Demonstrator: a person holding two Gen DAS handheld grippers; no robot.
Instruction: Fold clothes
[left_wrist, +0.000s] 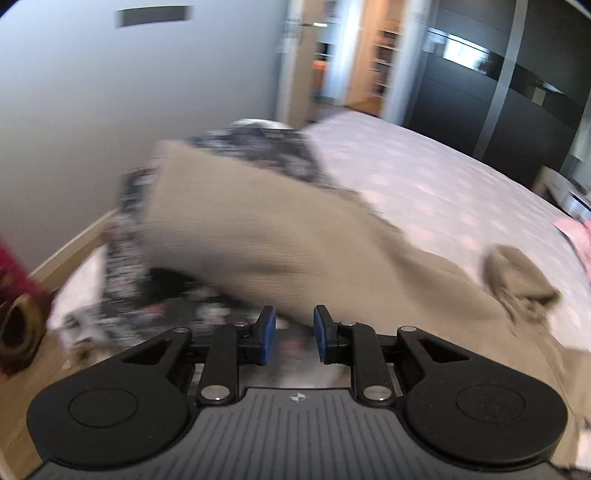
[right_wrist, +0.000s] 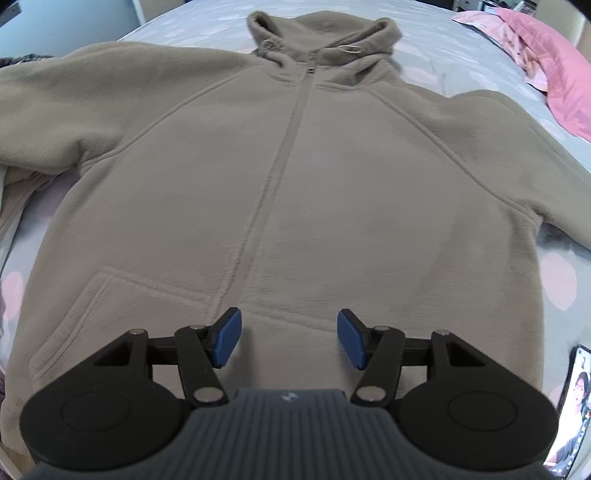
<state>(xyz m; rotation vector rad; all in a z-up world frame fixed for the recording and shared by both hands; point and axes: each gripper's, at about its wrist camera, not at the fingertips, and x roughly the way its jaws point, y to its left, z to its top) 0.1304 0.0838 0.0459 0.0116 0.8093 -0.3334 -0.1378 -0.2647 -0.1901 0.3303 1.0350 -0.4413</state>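
In the left wrist view, which is blurred, the left gripper (left_wrist: 294, 334) has its blue-padded fingers (left_wrist: 268, 334) a small way apart with nothing between them. Just beyond them a sleeve (left_wrist: 236, 221) of the tan fleece hoodie (left_wrist: 424, 295) stretches away to the left across a heap of black-and-white patterned clothes (left_wrist: 125, 236). The hoodie's hood (left_wrist: 517, 280) lies bunched to the right on the bed (left_wrist: 424, 177), whose cover is pale with pink spots. A grey wall and an open doorway stand behind.

In the right wrist view the right gripper (right_wrist: 289, 338) hangs over the lower front of the hoodie (right_wrist: 295, 166), fingers (right_wrist: 225, 338) well apart and empty, above the kangaroo pocket. The hoodie lies flat on the bed (right_wrist: 472, 74), front up, zip closed, hood at the far end and both sleeves spread sideways. A pink pillow (right_wrist: 554, 74) rests at the far right, and a phone (right_wrist: 576, 417) with a lit screen lies just beside the hem at the near right.
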